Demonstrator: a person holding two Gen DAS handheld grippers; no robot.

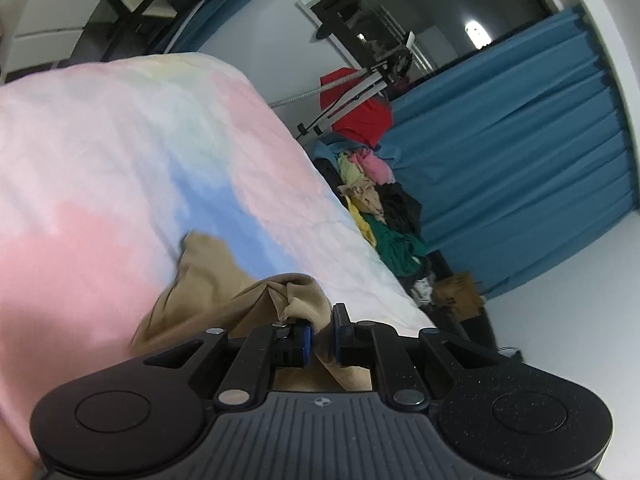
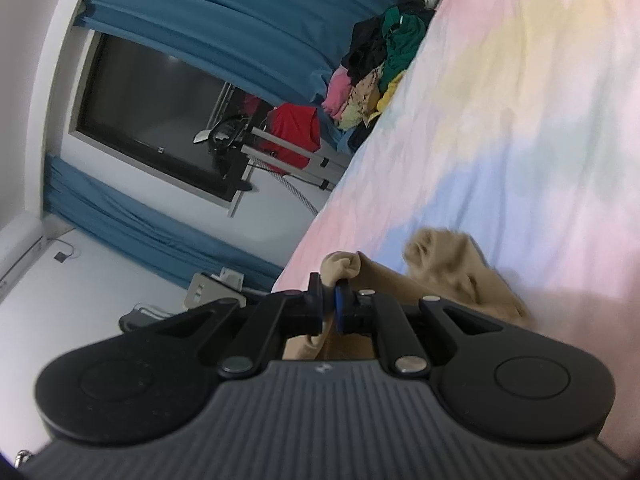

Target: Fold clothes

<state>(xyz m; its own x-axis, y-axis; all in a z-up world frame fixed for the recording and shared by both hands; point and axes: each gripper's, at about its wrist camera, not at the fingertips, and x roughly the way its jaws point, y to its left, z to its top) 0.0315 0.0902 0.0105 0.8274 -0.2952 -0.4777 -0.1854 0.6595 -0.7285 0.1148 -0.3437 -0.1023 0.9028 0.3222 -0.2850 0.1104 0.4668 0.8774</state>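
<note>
A tan garment (image 1: 208, 280) lies bunched on the pastel pink, blue and yellow bed cover (image 1: 120, 140). My left gripper (image 1: 322, 336) is shut on a fold of the tan garment, which bulges up between the blue pads. In the right wrist view the same tan garment (image 2: 452, 272) trails to the right over the bed cover (image 2: 520, 100). My right gripper (image 2: 330, 304) is shut on another bunched edge of it, a knob of cloth sticking up past the fingertips.
A pile of mixed clothes (image 1: 380, 208) lies at the far edge of the bed, also in the right wrist view (image 2: 380, 64). A red garment (image 1: 360, 112) hangs on a metal rack. Blue curtains (image 1: 520, 140) and a dark window (image 2: 160, 120) stand behind.
</note>
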